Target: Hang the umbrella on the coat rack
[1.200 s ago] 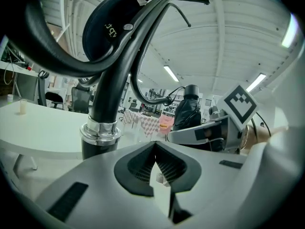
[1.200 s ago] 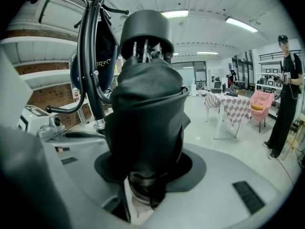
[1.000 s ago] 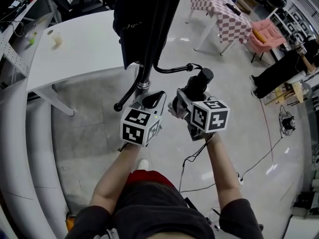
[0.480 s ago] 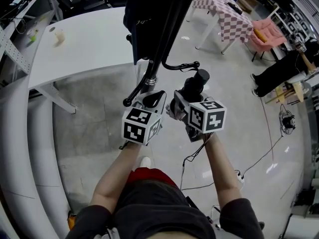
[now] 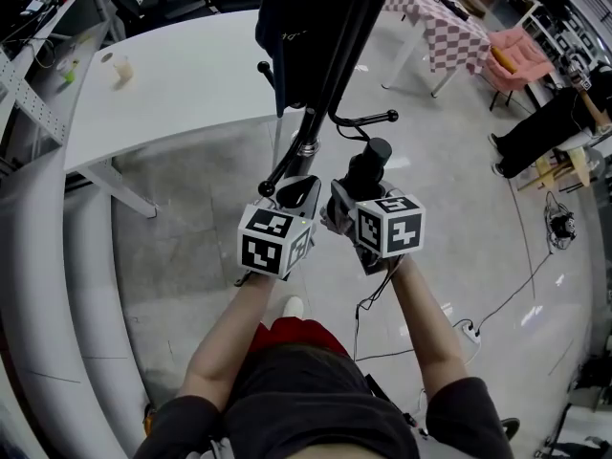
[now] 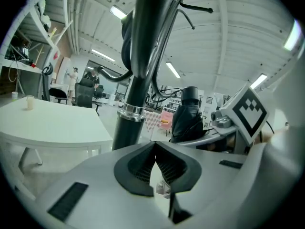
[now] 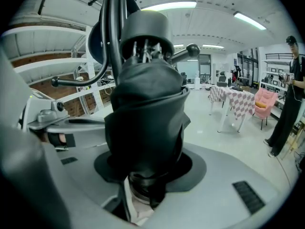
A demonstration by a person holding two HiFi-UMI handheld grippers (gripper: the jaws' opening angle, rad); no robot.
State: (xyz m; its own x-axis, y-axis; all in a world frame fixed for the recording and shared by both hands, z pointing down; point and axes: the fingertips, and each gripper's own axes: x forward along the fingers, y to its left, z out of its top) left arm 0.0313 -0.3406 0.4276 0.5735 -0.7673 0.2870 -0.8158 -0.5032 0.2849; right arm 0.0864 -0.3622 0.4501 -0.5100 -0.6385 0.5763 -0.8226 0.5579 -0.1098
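**Head view.** The coat rack stands directly ahead of the person, with a dark garment hung high on it. The right gripper holds the folded black umbrella upright, just right of the coat rack and below a hook arm. The left gripper sits close in front of the coat rack, near a lower arm. A white bench lies behind and left of the coat rack.

**Left gripper view.** The jaws are closed against each other with nothing between them. The coat rack rises just beyond them. The umbrella shows to its right.

**Right gripper view.** The jaws stand wide and are clamped on the lower body of the umbrella. The arms of the coat rack spread behind it, one ball-tipped hook arm to its right.

**Hazards.**
- No strap or loop can be made out on the umbrella. Laid on a hook arm without one, it probably rolls off once released.
- The umbrella is not yet at hook height. Lifting it close to the coat rack risks striking the hook arm or snagging the dark garment.
- The left gripper is near the lower arm. A push there could rock the coat rack.
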